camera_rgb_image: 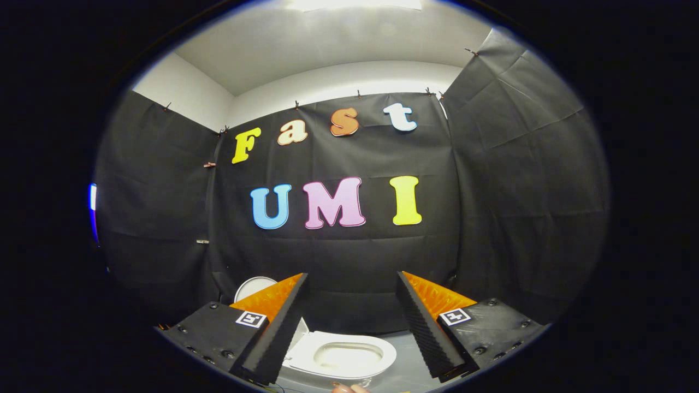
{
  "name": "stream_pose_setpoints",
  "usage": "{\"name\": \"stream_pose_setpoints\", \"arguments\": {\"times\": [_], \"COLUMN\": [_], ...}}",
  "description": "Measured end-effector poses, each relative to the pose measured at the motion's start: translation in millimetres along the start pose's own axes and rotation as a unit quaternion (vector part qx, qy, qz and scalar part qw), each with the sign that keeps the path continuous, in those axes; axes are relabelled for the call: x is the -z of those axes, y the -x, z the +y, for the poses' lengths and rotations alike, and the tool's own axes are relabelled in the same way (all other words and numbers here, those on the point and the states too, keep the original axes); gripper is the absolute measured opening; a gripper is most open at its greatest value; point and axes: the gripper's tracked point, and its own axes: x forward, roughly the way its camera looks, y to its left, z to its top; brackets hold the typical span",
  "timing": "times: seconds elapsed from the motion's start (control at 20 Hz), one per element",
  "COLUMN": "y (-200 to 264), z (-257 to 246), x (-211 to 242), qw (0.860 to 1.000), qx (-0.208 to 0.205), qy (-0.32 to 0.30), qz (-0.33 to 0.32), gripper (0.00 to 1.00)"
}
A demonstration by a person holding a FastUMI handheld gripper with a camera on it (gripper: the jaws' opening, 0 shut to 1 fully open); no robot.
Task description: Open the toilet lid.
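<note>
- Two fingers of the gripper (352, 284) stand wide apart and hold nothing.
- Low between them, at 6 o'clock, sits the white toilet (344, 356), its seat ring showing the bowl; the long axis runs left to right.
- At about 10 o'clock from the seat, the toilet lid (252, 287) stands raised behind the left finger.
- Black cloth wall (338, 256) hangs beyond.

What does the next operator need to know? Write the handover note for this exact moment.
Gripper: open, fingers wide apart, holding nothing, raised above the toilet.
Toilet seat: down, bowl in plain sight, low between the fingers.
Lid: looks raised, standing up at the back of the seat, partly hidden behind one finger.
Done: the lid appears to be open.
Left: probably only to check that the lid stays up unaided, then back the gripper away.
</note>
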Motion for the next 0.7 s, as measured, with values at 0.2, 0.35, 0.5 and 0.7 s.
{"name": "stream_pose_setpoints", "arguments": {"times": [0.2, 0.35, 0.5, 0.7], "y": [0.2, 0.6, -0.3, -1.1], "z": [2.8, 2.1, 1.6, 0.3], "x": [-0.7, -0.4, 1.4, 4.2], "qw": [1.000, 1.000, 1.000, 1.000], "qx": [-0.005, -0.004, -0.002, 0.000], "qy": [0.001, 0.001, -0.004, -0.006], "qz": [-0.004, -0.005, -0.001, 0.002], "gripper": [0.99, 0.99, 0.99, 0.99]}}
